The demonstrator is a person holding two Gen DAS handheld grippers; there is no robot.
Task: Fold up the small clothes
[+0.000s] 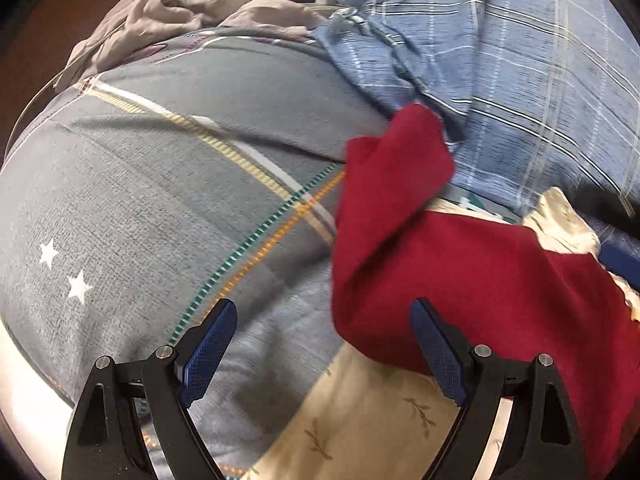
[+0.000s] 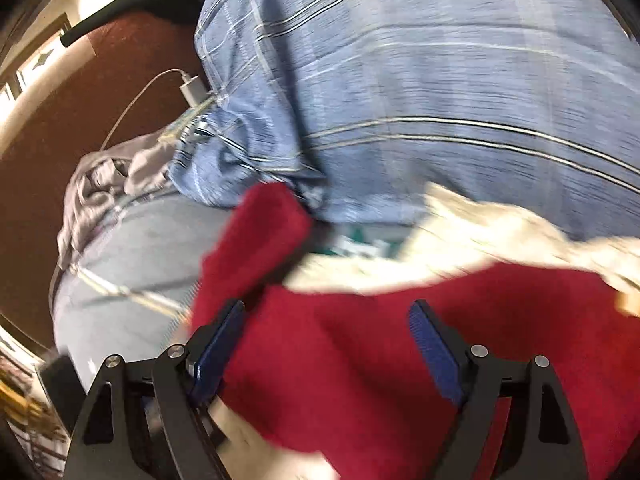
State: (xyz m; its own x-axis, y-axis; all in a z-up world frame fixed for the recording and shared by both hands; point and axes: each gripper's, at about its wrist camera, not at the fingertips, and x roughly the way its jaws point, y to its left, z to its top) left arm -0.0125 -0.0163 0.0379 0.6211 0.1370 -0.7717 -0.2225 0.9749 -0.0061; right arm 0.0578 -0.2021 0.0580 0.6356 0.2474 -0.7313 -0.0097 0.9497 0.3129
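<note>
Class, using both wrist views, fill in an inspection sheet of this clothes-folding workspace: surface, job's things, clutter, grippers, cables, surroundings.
Surface: bed sheet, grey-blue with stripes and white stars, slightly creased.
Job's things: red garment lying on the bed, one corner folded up; cream cloth lies along its far edge.
Clutter: blue plaid quilt bunched behind; crumpled grey cloth at the far edge.
Grippers: left gripper open above the sheet beside the red garment; right gripper open over the red garment, nothing gripped.
Cables: white charger with its cable running over the headboard side.
Surroundings: dark reddish headboard; the rest is blurred.
</note>
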